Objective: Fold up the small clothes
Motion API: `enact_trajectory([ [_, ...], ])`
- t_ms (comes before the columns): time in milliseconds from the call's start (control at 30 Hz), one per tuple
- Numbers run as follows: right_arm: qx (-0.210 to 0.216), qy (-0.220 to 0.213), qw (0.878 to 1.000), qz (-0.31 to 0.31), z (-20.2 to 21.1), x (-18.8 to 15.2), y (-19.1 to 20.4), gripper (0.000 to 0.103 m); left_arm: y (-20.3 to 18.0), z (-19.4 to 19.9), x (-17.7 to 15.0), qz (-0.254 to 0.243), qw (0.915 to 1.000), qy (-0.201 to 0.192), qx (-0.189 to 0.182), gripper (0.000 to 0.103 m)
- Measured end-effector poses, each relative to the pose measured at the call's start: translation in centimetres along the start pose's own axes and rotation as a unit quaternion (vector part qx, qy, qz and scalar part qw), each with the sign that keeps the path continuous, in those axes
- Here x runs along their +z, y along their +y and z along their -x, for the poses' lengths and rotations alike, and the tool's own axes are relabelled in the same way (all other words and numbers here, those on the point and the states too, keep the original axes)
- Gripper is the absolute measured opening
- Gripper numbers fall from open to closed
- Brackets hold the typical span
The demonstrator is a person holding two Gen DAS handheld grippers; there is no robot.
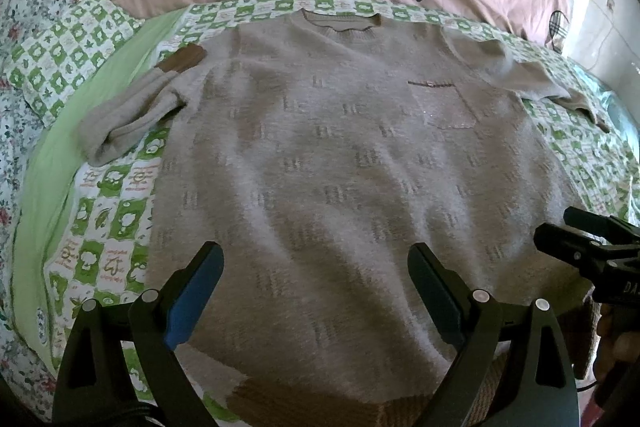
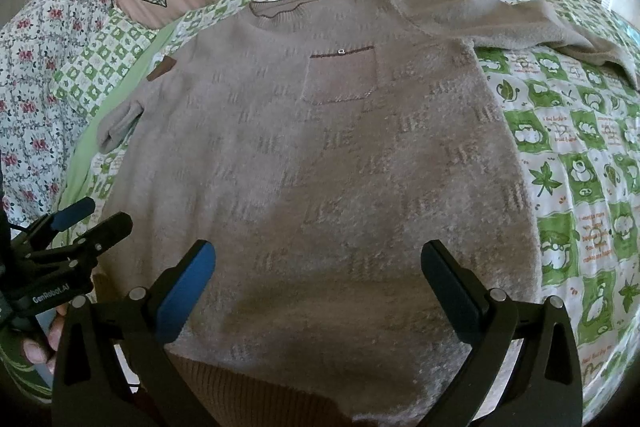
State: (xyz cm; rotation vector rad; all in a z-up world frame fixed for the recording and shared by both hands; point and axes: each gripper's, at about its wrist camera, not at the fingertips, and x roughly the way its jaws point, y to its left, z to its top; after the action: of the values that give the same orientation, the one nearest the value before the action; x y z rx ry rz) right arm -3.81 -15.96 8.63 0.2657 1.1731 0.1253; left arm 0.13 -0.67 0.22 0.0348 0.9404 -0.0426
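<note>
Sweater (image 1: 340, 167) flat on bed (hem nearest) — left gripper (image 1: 316, 291) & right gripper (image 2: 320, 287) both spread, empty.

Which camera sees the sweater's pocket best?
The right wrist view: the pocket sits near the middle, large, with its dark trim and small metal stud clear. The left wrist view shows it smaller, fainter and off to the right.

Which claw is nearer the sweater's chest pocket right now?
Right. The right claw hangs open almost straight below the chest pocket; the left claw sits open further toward the opposite side.
</note>
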Motion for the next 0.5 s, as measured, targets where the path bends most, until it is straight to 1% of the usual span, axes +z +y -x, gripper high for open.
enact_trajectory([
  [133, 0.004, -0.001, 1.000, -0.004, 0.1, 0.0, -0.2, 0.102, -0.3, 0.0, 0.1, -0.005, 0.9999, -0.009, -0.005, 0.094],
  [267, 0.006, -0.004, 1.000, -0.017, 0.3, 0.1, -1.0, 0.102, -0.5, 0.0, 0.4, -0.006, 0.9998, -0.010, -0.019, 0.094],
  [367, 0.007, -0.009, 0.999, -0.034, 0.7, 0.4, -2.2, 0.102, -0.5, -0.3, 0.8, -0.011, 0.9998, -0.012, -0.013, 0.094],
  [433, 0.010, -0.015, 0.998, -0.052, 1.1, 0.7, -3.6, 0.102, -0.3, -0.4, 1.1, -0.005, 0.9998, -0.011, -0.018, 0.094],
  [500, 0.006, -0.021, 0.997, -0.070, 1.6, 1.0, -5.1, 0.102, -0.2, -0.8, 1.6, -0.006, 0.9999, -0.011, -0.010, 0.094],
])
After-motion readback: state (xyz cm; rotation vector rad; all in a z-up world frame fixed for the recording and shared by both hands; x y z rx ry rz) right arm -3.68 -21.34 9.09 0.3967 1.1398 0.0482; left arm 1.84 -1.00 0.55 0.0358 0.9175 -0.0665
